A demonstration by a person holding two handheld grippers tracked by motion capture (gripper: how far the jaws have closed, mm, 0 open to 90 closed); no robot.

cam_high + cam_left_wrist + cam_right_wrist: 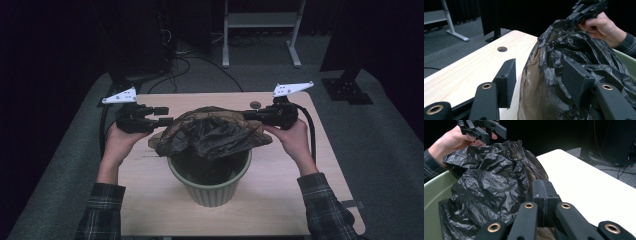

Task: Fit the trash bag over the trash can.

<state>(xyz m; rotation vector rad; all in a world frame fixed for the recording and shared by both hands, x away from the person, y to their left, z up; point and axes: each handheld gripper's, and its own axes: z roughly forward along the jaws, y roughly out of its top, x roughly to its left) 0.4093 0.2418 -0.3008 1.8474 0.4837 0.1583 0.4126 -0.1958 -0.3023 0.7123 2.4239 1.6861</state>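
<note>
Two grippers work one black bag, draped over the green bin mid-table. Film is thin, light, slippery, crumples readily: best pinched at the rim hem. Right gripper jaws are together, whether on film I cannot tell; left gripper jaws are apart around a fold. Both hands level, facing inward.

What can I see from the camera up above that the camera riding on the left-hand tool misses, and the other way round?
The high view alone shows the whole green bin, both plaid sleeves and the tabletop's near edge. The left gripper view alone shows, close up, its own jaws standing apart, with the edge of the black bag between them and no pad visibly pressing it. Both show the bag draped over the bin, the wooden table with its round hole, and the right gripper pinching the bag's far edge.
</note>
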